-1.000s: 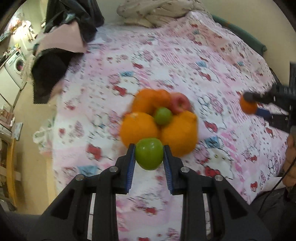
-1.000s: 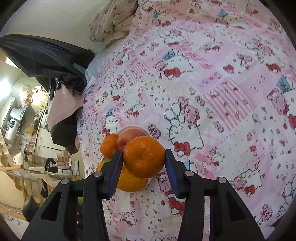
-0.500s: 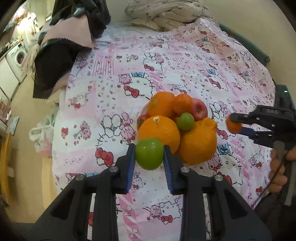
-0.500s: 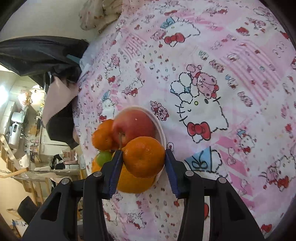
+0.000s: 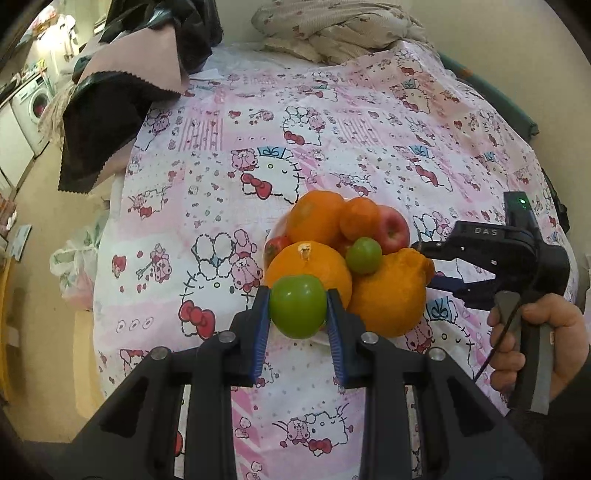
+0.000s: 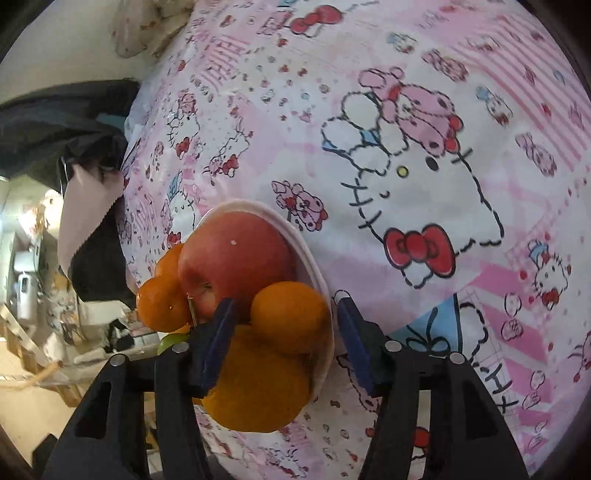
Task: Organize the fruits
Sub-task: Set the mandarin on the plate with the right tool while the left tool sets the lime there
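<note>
My left gripper (image 5: 297, 314) is shut on a round green fruit (image 5: 297, 311), just in front of a white plate (image 5: 269, 240) piled with fruit on the pink patterned bedspread. The pile has big oranges (image 5: 308, 267), a red apple (image 5: 393, 229), a small green fruit (image 5: 364, 254) and a bumpy orange (image 5: 388, 295). My right gripper (image 6: 284, 332), held by a hand (image 5: 543, 332), reaches the plate (image 6: 306, 254) from the right. Its jaws are opening. A small mandarin (image 6: 290, 317) lies between them on the pile beside the apple (image 6: 236, 254), with a gap at each pad.
A crumpled blanket (image 5: 332, 29) lies at the bed's far end. Black and pink cloth (image 5: 122, 96) hangs over the far left corner. The bed's left edge drops to the floor, where a plastic bag (image 5: 74, 266) sits.
The right gripper has sunk onto the plate's edge with the mandarin, and its pads have come off the fruit. The left gripper, still holding the green fruit, has edged closer to the plate.
</note>
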The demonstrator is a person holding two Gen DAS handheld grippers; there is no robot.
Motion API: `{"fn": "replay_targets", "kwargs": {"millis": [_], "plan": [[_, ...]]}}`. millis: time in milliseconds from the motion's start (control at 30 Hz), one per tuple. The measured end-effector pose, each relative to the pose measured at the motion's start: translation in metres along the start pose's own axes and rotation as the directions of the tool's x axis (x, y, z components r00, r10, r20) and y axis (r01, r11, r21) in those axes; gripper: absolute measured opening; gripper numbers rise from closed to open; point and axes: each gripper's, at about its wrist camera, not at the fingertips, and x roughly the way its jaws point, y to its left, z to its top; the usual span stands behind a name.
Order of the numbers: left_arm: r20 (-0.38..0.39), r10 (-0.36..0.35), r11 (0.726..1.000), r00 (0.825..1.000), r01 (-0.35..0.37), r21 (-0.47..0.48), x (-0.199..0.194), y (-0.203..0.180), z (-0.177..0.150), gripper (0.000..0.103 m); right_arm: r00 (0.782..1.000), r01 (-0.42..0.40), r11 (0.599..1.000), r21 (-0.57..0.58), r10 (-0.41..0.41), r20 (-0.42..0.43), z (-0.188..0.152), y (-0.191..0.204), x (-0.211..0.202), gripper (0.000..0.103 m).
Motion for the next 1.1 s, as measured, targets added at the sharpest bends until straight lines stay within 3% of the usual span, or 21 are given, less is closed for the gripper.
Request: {"fn": "replay_targets", "kwargs": {"millis": [200,333,500,633,833,967,1000,1067,1100], "plan": [[0.005,0.012,1.0,1.0,-0.012,-0.005,0.003,0.001,0.002,0.025,0.999,0.021,1.0,0.006,-0.021,0.047,-0.001,-0.001,-0.019,0.063],[-0.017,-0.028,1.0,0.999,0.028,0.002,0.008,0.0,0.008,0.025,0.994,0.011,1.0,0.019,-0.013,0.107,-0.004,-0.002,-0.044,0.065],[-0.057,-0.048,0.999,0.997,0.049,0.014,0.019,-0.01,0.021,0.025,0.994,-0.048,0.998,0.032,0.044,0.103,-0.006,-0.003,-0.066,0.073],[-0.056,-0.042,0.998,0.998,0.044,0.035,0.038,-0.023,0.041,0.026,0.994,-0.063,0.998,0.022,0.061,0.088,-0.005,-0.004,-0.072,0.074],[-0.172,-0.122,0.991,0.977,0.112,-0.07,0.084,-0.014,0.06,0.026,0.993,-0.102,0.992,0.068,0.097,0.073,-0.005,-0.009,-0.071,0.074],[-0.19,-0.162,0.983,0.968,0.141,-0.122,0.093,-0.01,0.062,0.026,0.992,-0.115,0.991,0.065,0.11,0.068,-0.004,-0.005,-0.07,0.074],[-0.191,-0.164,0.983,0.968,0.143,-0.118,0.093,-0.011,0.062,0.028,0.991,-0.115,0.991,0.061,0.111,0.068,-0.004,-0.004,-0.07,0.074],[-0.194,-0.165,0.983,0.967,0.145,-0.111,0.093,-0.011,0.063,0.041,0.991,-0.115,0.992,0.054,0.112,0.069,-0.004,-0.001,-0.07,0.074],[-0.192,-0.172,0.982,0.966,0.152,-0.113,0.092,-0.01,0.063,0.062,0.991,-0.118,0.992,0.054,0.114,0.067,-0.005,-0.001,-0.069,0.074]]}}
